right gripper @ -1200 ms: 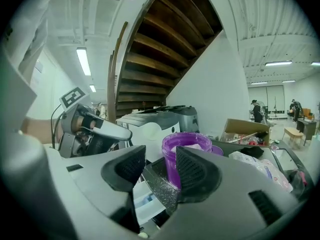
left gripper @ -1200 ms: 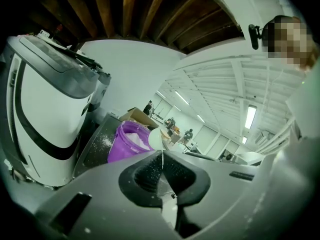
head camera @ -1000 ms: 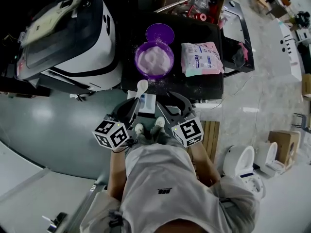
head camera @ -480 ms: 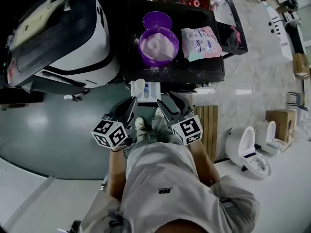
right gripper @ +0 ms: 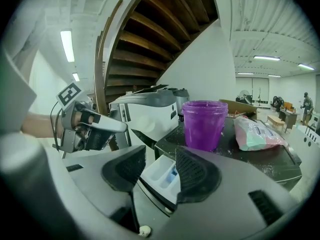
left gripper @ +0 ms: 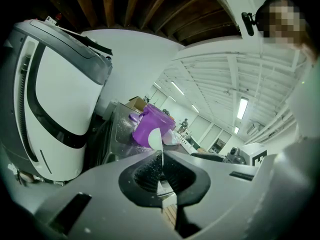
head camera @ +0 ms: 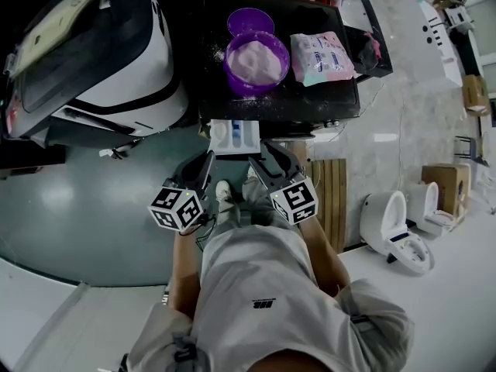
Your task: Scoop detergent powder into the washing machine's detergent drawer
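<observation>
Where the glossy grey-green floor [head camera: 77, 200] fills the left of the head view, a large white and black appliance [head camera: 101, 53] stands at its far edge. Next right: a black-topped unit [head camera: 310, 103], its top dusted with spilt grains. On it, a purple lid [head camera: 250, 23] at the back; just in front, a purple tub [head camera: 256, 60] heaped with pale powder; just beside the tub, a detergent pouch [head camera: 322, 56] lying flat. The detergent drawer [head camera: 235, 136], white with a blue insert, stands pulled out from the unit's front edge, below the tub. Near the drawer, the left gripper [head camera: 208, 161], jaws closed on the thin handle of a white spoon [left gripper: 155, 138], which shows edge-on with its bowl above the jaw tips. Beside it, the right gripper [head camera: 261, 153], jaws apart and empty, the drawer showing between them in its own view. Further right: wooden slats [head camera: 332, 200], a pale tiled floor [head camera: 418, 115], two white toilets [head camera: 395, 235], a cardboard box [head camera: 449, 184]. Overhead: a wooden stair underside [right gripper: 150, 34] and a white ceiling with strip lights [right gripper: 67, 44].
</observation>
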### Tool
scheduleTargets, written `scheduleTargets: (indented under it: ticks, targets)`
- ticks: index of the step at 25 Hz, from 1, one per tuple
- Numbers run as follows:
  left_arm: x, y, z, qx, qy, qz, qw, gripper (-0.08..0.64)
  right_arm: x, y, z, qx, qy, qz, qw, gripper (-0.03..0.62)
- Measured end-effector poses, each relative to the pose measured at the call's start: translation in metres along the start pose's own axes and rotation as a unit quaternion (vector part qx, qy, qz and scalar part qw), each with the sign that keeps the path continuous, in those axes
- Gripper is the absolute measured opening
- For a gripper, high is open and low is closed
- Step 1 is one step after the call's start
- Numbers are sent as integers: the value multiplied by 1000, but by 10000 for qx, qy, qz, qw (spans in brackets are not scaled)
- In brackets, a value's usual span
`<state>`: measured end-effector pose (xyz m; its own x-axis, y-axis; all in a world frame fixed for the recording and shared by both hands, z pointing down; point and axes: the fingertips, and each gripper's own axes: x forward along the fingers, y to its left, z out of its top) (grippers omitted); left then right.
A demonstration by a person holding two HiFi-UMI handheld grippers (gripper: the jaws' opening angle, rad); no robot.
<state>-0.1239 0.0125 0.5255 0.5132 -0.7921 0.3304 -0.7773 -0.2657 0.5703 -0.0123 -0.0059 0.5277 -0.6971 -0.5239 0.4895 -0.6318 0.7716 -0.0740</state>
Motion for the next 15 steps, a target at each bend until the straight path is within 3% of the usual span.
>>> scheduleTargets:
  ticks: [15]
  targets:
    - [14,30,-45,272,156,384,9988,16,22,-1,-53,226,277,53,9993,187]
